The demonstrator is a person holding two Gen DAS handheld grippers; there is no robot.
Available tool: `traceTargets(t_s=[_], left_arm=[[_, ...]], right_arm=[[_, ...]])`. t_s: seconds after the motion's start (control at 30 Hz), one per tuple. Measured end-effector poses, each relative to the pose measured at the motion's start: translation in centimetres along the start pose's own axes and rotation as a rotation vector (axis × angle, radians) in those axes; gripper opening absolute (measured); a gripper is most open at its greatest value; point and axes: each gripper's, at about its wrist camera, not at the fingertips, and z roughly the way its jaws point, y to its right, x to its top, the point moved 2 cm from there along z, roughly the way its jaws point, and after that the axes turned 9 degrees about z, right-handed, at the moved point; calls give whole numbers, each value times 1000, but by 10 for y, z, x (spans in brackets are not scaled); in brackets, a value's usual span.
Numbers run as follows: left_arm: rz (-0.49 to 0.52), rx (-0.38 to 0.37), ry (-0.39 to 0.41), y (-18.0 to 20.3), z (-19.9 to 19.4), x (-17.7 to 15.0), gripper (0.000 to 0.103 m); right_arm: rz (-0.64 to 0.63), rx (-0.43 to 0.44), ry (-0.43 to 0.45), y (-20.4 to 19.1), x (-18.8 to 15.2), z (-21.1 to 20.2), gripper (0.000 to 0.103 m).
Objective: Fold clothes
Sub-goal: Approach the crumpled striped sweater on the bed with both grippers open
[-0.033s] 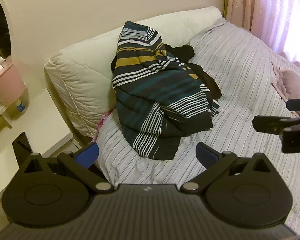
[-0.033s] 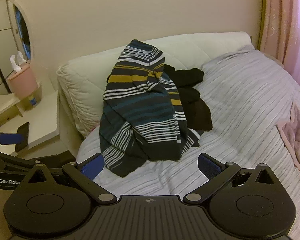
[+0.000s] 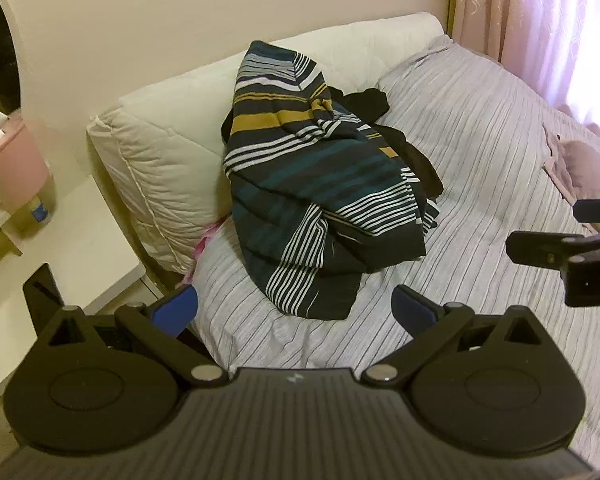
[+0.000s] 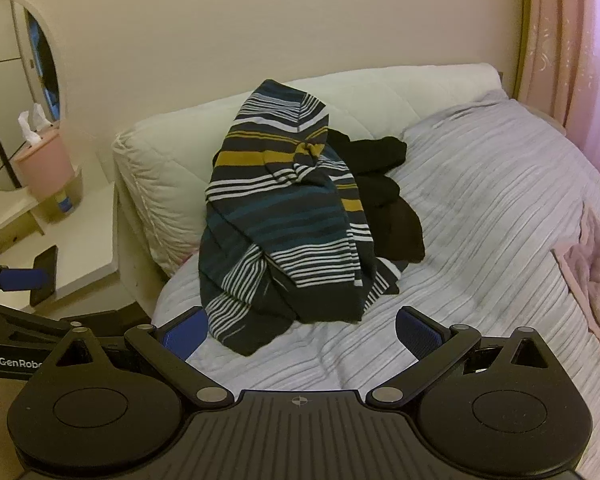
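Note:
A crumpled striped garment (image 3: 316, 200) (image 4: 284, 232), dark with white, teal and mustard bands, lies heaped on the grey striped bed (image 3: 480, 152) (image 4: 492, 208), its top leaning on a white pillow (image 3: 160, 152) (image 4: 168, 168). A black garment (image 3: 404, 148) (image 4: 384, 200) lies bunched against its right side, partly hidden under it. My left gripper (image 3: 296, 308) hovers open just short of the striped heap's near edge, nothing between its blue pads. My right gripper (image 4: 304, 330) is likewise open and holds nothing, close to the heap's lower hem.
A pink cloth (image 3: 580, 164) (image 4: 596, 264) lies at the bed's right edge. Left of the bed stands a white nightstand (image 3: 80, 240) (image 4: 84, 248) with a dark phone (image 4: 44, 276) and a pink tissue box (image 4: 44, 168). Pink curtains (image 3: 540, 20) hang at the right.

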Motion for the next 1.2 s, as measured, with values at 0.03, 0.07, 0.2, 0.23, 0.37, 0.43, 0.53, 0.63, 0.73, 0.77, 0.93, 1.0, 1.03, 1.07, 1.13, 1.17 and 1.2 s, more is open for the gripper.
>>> traceTargets(t_s=[0.03,0.07,0.2,0.23,0.37,0.43,0.53,0.63,0.73,0.77,0.93,1.0,1.03,1.07,1.13,1.17,1.2], left_arm=[[-3,-1,0,0,1,0,102],[-5,-1,-1,-1,2,0,102],[-16,-3,-2,-3,6,1,102],[-19,-4,-3,-3,7,1,102],[-30,-6,-5,-5,10,2,102],[-35,-7,-5,-6,12,2,102],[-43,-8,-7,-7,15,2,102],[-44,-10,-17,-3,18,1,102],[-39,-9,-15,-2,17,4,102],[-33,-10,-12,-1,16,5,102],[-30,-9,-14,1,17,5,102],[-27,-8,-15,3,17,4,102],[-25,-7,-14,3,17,4,102],[-24,-7,-13,2,16,6,102],[-20,-4,-12,3,16,6,102],[-20,-3,-12,3,16,5,102],[-20,-2,-14,4,16,4,102]], right_arm=[[2,0,3,-1,0,0,102],[4,1,5,-1,0,1,102],[11,3,16,-4,0,2,102],[12,3,19,-4,0,3,102],[24,3,26,-5,0,4,102],[38,1,24,-3,0,6,102],[54,2,17,-1,0,6,102],[44,6,14,0,-1,6,102],[50,11,11,3,-1,6,102],[49,11,10,3,-2,6,102],[51,13,8,4,-1,6,102],[56,14,7,5,-3,7,102],[56,15,7,5,-3,7,102],[56,15,6,5,-3,7,102],[57,16,5,6,-2,7,102],[58,17,4,6,-2,7,102],[58,18,3,6,-2,7,102]])
